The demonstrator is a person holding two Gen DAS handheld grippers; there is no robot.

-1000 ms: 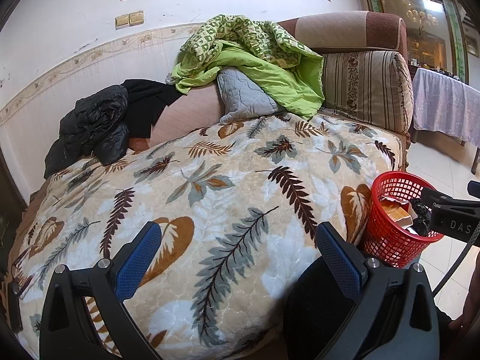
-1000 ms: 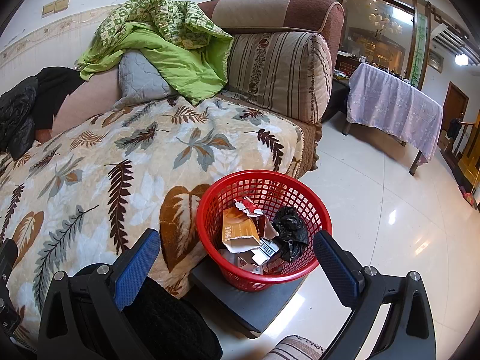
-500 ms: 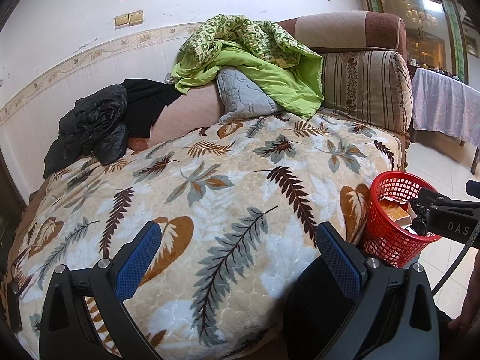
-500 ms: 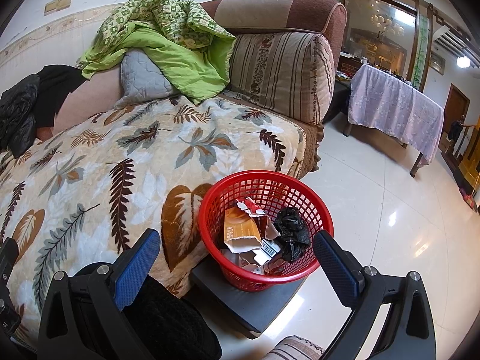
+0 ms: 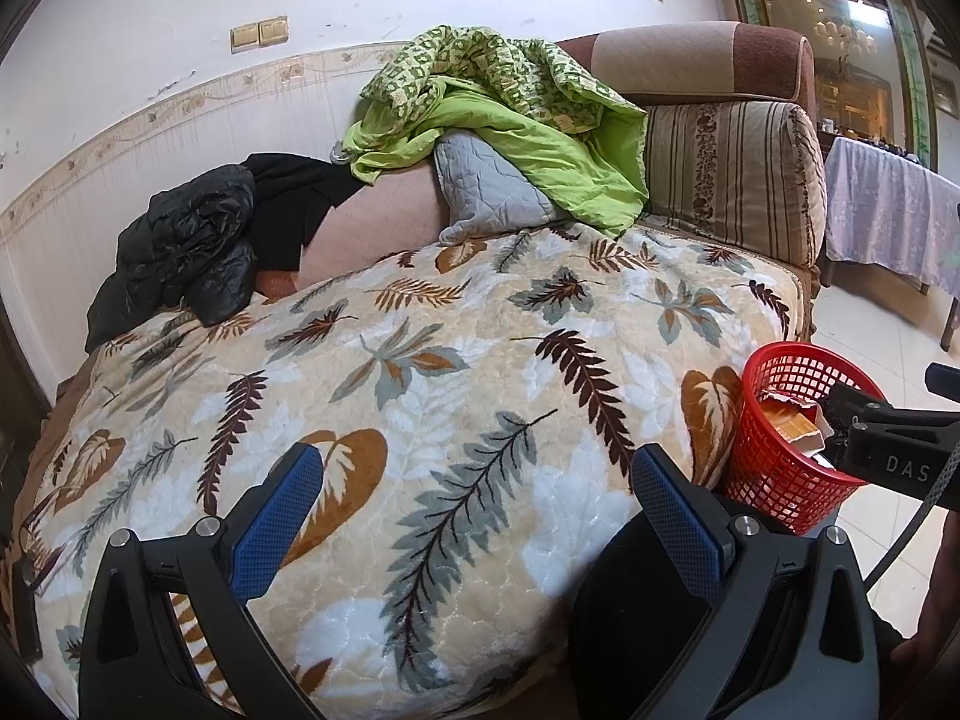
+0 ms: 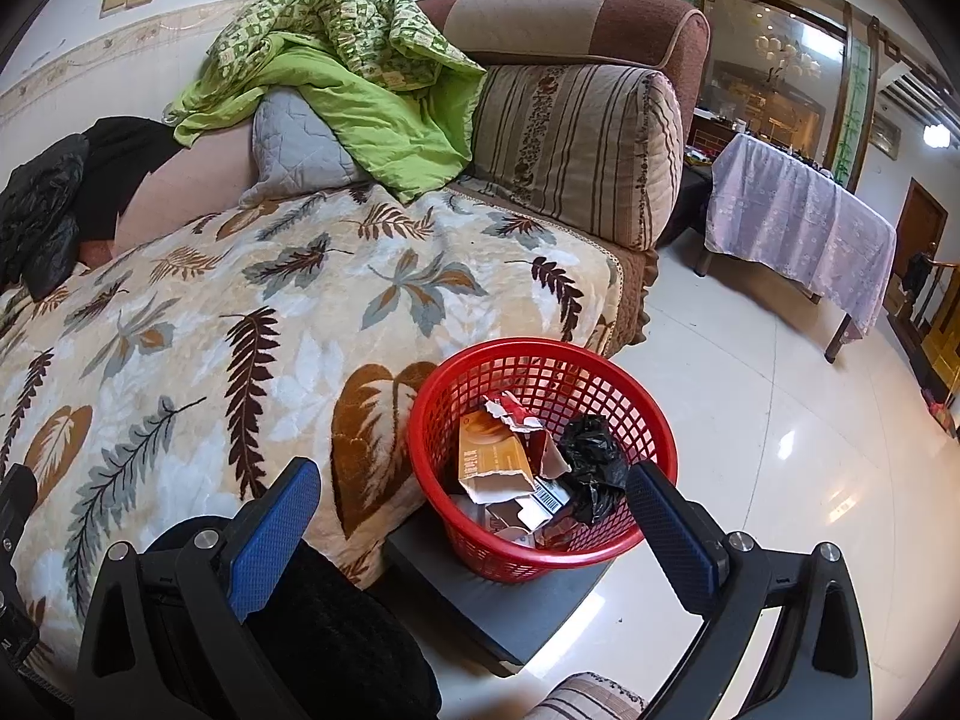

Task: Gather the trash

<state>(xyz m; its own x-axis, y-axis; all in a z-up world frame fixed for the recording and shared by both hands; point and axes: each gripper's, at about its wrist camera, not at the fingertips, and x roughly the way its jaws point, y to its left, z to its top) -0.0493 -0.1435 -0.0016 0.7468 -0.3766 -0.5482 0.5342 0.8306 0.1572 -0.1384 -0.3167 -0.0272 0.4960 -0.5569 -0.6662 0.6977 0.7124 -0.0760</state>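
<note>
Left wrist view: right claw [image 5: 888, 444] hides part of red basket [image 5: 774, 456].

Black left gripper [image 5: 474, 516] and right gripper [image 6: 471, 516], blue textured pads, silver screws.

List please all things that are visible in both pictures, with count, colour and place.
basket: 1, red, on a grey stand beside the sofa
trash: several pieces, orange carton, black bag, in the basket
blanket: 1, beige with leaves, over the sofa seat
quilt: 1, green, on the sofa back
pillow: 1, grey, under the quilt
jacket: 1, black, far end of sofa
table: 1, lilac cloth, behind
left gripper: open, empty
right gripper: open, empty
</note>
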